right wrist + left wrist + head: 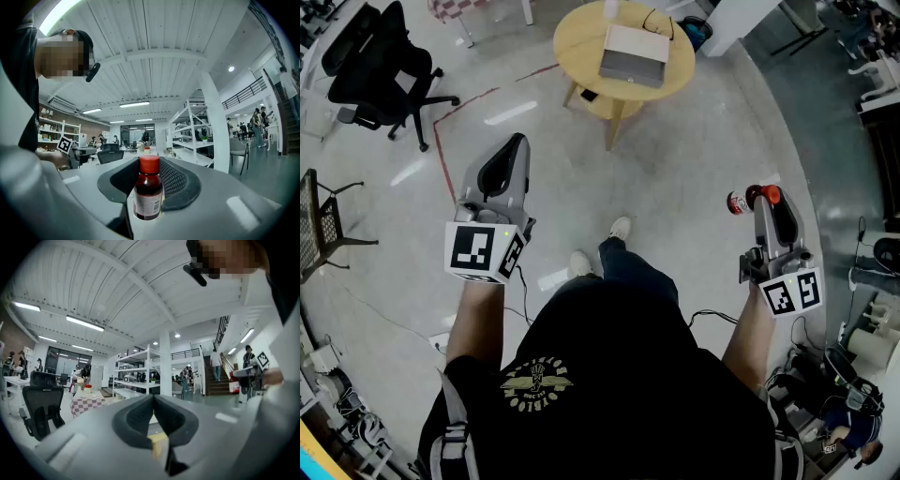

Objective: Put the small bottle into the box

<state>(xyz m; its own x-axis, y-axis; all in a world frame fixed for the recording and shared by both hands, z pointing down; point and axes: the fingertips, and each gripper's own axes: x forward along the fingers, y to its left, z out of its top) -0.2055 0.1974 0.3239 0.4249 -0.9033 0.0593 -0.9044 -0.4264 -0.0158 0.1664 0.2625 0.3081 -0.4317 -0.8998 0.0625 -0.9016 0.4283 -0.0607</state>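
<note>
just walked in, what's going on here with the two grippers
A person stands with a gripper in each hand. The right gripper grips the small bottle between its jaws. The left gripper is shut on nothing. The box sits on the round table ahead, so the bottle is not yet in it.

Ahead of my right gripper [757,202] the floor [675,159] lies open up to the round counter [577,42], with nothing between. The box [634,54] takes the counter's middle; its left part is bare. An office chair [380,61] stands well left of my left gripper [518,142].
</note>
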